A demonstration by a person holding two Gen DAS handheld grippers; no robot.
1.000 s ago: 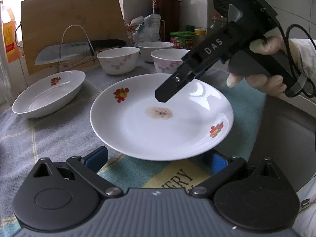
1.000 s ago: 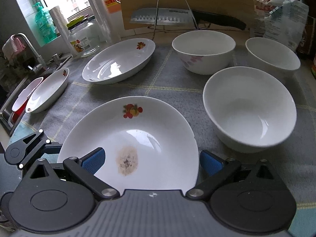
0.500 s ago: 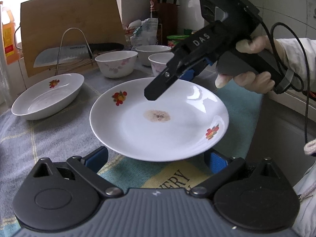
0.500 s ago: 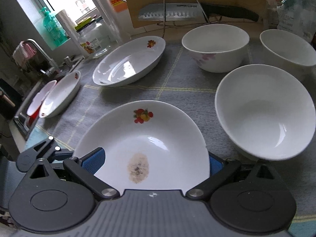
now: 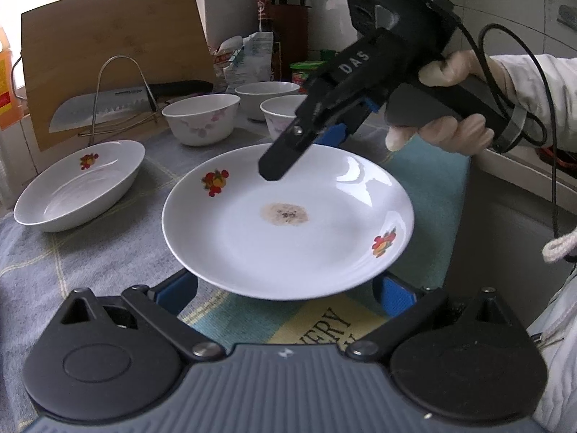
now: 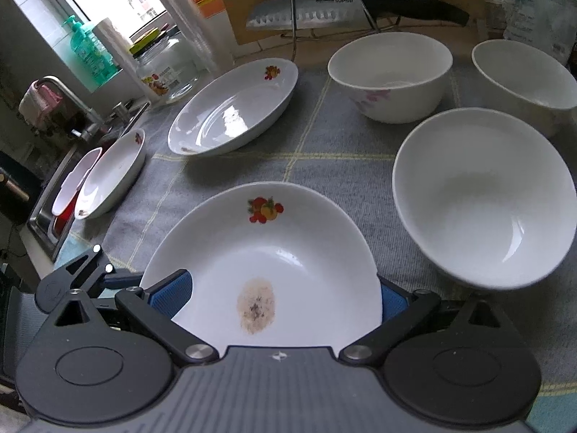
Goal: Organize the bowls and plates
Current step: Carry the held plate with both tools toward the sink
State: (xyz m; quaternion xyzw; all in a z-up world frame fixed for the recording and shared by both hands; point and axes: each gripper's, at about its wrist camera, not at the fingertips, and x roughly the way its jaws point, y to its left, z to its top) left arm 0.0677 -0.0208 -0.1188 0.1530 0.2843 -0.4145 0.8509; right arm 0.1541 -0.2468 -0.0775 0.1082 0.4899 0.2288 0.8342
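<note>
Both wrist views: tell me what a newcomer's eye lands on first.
First, the round plate with a brown stain at its centre, in front of the left gripper, whose blue fingers flank its near rim. Next, the right gripper, held in a gloved hand, reaching over the plate's far edge. Behind stand three bowls and an oval dish on the grey cloth.

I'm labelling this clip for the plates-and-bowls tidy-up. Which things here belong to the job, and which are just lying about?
Job: stained plate, oval dish, second oval dish, three bowls, left gripper, right gripper.

Lying about: knife, cutting board, soap bottle, glass jar.
</note>
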